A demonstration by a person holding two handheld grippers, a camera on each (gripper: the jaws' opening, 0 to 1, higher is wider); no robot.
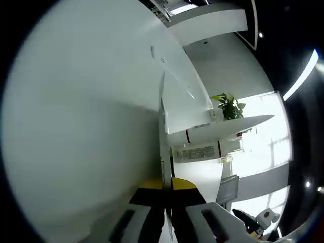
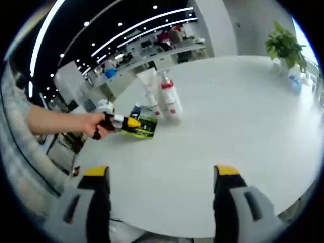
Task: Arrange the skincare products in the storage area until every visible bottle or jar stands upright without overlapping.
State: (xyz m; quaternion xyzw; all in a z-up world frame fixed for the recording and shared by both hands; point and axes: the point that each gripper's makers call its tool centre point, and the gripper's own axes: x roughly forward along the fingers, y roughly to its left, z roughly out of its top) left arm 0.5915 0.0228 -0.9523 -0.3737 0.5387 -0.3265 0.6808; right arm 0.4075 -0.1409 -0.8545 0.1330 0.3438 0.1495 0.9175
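Left gripper: jaws pressed together, nothing between, close against white table.
Right gripper: spread wide, empty, above table.
Bottles: upright, mid-table.
Green pack: lying beside them, hand touching.

White round table, potted plant, ceiling light strips

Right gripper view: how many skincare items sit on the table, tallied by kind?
Tall white tube: 1
White bottle with red band: 1
Small jar: 1
Green-labelled item at the left hand-held gripper: 1
Total: 4; a small blue-topped thing behind the green one is too hidden to count.
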